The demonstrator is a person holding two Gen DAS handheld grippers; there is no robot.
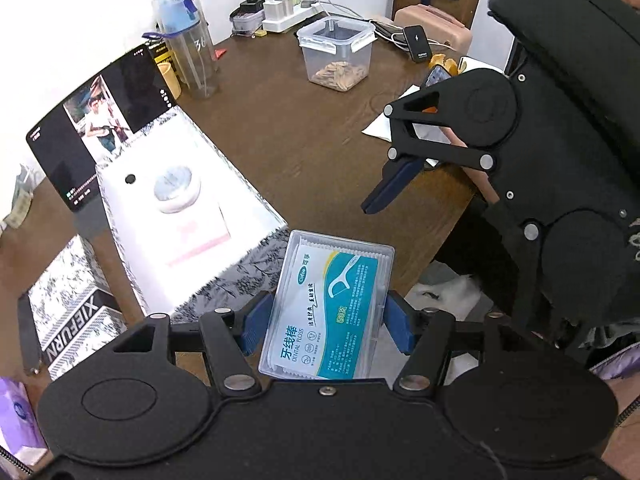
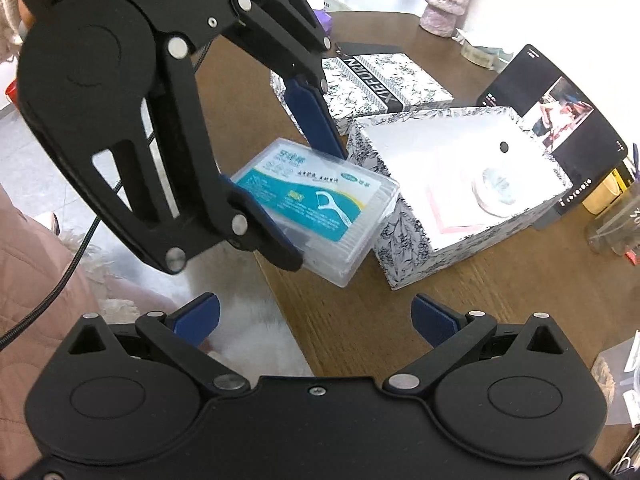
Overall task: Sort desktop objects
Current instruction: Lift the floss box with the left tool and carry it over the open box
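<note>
The dental floss box (image 1: 326,308) sits between the left gripper's (image 1: 326,322) fingers, held above the table (image 1: 304,128) edge, just beside the near corner of the open box (image 1: 188,216). In that box lie a round tin (image 1: 177,192) and a flat card (image 1: 200,236). The box lid (image 1: 74,316) lies left of it, a tablet (image 1: 100,120) behind. The right gripper (image 2: 316,320) hangs to the right, apart from the floss box

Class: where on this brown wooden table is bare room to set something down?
Bare wood lies between the open floral-patterned box and the clear lidded plastic container, and at the table edge before the box. The back, by the white power strip, is crowded.
</note>
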